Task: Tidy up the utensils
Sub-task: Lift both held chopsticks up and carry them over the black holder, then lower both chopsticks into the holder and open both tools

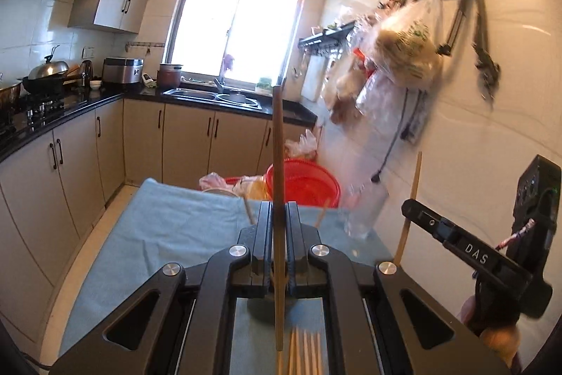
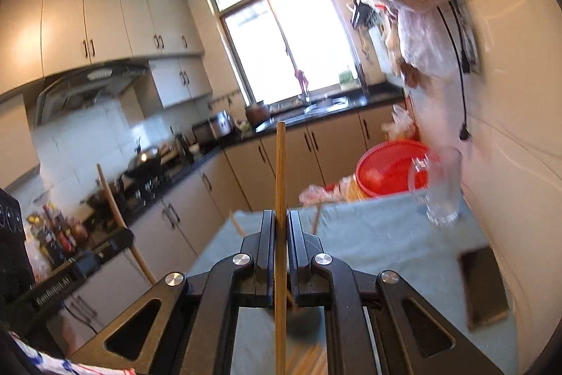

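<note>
Barely started tbh: left tongs (image 1: 279, 217) and right tongs (image 2: 281, 227) each clamp one chopstick (image 1: 277, 164), glass (image 2: 442, 188) at the counter's far edge stands empty, more chopsticks (image 1: 304, 350) remain.

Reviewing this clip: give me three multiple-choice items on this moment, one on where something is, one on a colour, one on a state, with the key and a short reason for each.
1. Where does the clear glass mug stand?
A. on the blue cloth near the tiled wall
B. in the sink
C. on the stove

2. What colour is the plastic basket past the far edge of the table?
A. green
B. red
C. white

3. What is the state of the left gripper?
A. open and empty
B. shut on a chopstick
C. shut on a spoon

Key: 1 A, the mug sits on the blue cloth beside the wall. 2 B, the basket is plainly red in both views. 3 B, the jaws are closed with one brown chopstick standing upright between them.
</note>
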Demonstrator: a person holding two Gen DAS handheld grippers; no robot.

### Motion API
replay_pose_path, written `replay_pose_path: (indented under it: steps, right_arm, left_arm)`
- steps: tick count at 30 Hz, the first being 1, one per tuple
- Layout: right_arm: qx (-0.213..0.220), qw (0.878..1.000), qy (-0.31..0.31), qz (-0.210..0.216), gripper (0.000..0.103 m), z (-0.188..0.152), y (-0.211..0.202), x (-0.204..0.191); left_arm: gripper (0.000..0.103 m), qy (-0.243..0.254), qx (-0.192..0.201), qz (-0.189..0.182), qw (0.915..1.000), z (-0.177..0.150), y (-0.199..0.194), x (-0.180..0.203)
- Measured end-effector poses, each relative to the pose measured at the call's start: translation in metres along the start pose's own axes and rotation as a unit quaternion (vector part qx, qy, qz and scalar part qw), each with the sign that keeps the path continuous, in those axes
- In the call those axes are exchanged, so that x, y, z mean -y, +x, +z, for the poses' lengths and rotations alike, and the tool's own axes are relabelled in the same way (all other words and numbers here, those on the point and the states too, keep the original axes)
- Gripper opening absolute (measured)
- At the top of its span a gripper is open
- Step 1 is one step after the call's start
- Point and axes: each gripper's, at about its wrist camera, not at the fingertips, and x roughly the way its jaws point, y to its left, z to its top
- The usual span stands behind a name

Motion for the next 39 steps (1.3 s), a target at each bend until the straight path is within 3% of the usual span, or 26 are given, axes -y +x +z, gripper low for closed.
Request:
replay_pose_path:
  steps: [9,17,28,31,32,39]
  right_arm:
    - [0.044,0.999,0.025,-0.009,0.007,0.026,0.072,0.008]
    - [0.001,0.999,0.042,-0.029,0.007,-0.004,0.116,0.031]
    - [-0.049,0.997,0.034,-0.039,0.009,-0.032,0.128,0.035]
    - [-0.053,0.997,0.032,-0.041,0.027,-0.031,0.126,0.034]
    - [-0.051,0.997,0.033,-0.04,0.032,-0.031,0.124,0.034]
    - [-0.046,0.997,0.039,-0.043,0.033,-0.022,0.096,0.032]
  left_arm:
    - [0.007,-0.019,0.001,0.005,0.9998,0.023,0.082,-0.008]
    - [0.007,-0.019,-0.046,0.019,0.9986,0.001,0.136,-0.017]
    - [0.007,-0.028,-0.071,0.035,0.9964,-0.022,0.134,-0.026]
    - [0.007,-0.031,-0.07,0.036,0.9964,-0.021,0.123,-0.028]
    - [0.009,-0.032,-0.069,0.037,0.9964,-0.021,0.119,-0.028]
    - [0.027,-0.023,-0.044,0.048,0.9976,-0.02,0.072,-0.027]
